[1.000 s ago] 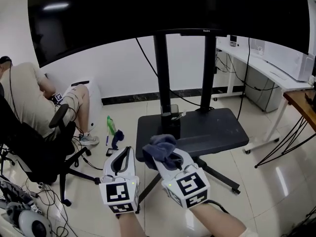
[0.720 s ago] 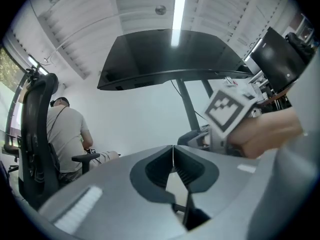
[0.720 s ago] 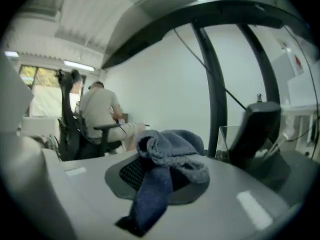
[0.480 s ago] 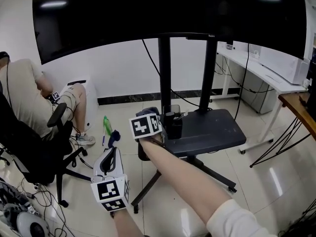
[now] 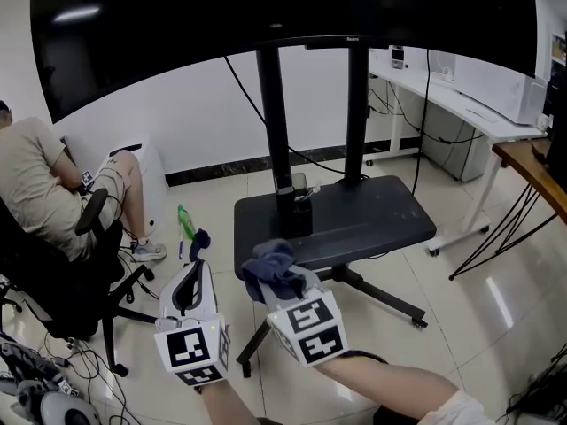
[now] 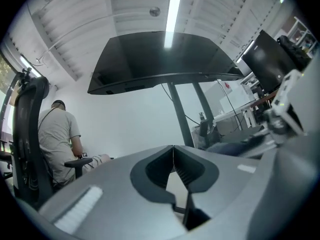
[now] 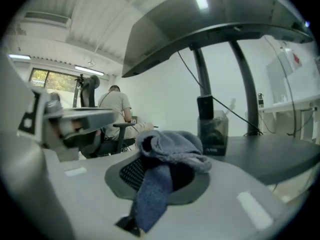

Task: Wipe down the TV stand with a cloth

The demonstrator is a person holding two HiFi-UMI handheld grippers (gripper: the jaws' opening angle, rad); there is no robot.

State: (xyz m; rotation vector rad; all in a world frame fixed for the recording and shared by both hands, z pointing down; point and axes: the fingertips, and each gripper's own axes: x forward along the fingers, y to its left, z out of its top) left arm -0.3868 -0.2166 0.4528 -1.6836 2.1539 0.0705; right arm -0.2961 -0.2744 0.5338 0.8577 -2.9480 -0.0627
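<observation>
Office: white desks point(image 5: 456, 104), swivel chair point(image 5: 53, 282), big screen point(image 5: 266, 7) on wheeled stand point(image 5: 354, 220), tiled floor point(image 5: 496, 308), seated person point(image 5: 40, 180).

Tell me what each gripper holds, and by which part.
Right gripper grips the blue cloth by its bunched middle, one end hanging loose. Left gripper holds nothing, jaws together.

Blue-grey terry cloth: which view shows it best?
Right gripper view: the blue-grey terry cloth sits bunched dead centre, clamped in the right gripper's jaws, one tail hanging. Head view shows it smaller, from above, near the black stand shelf. Left gripper view catches only a dark sliver at right.
</observation>
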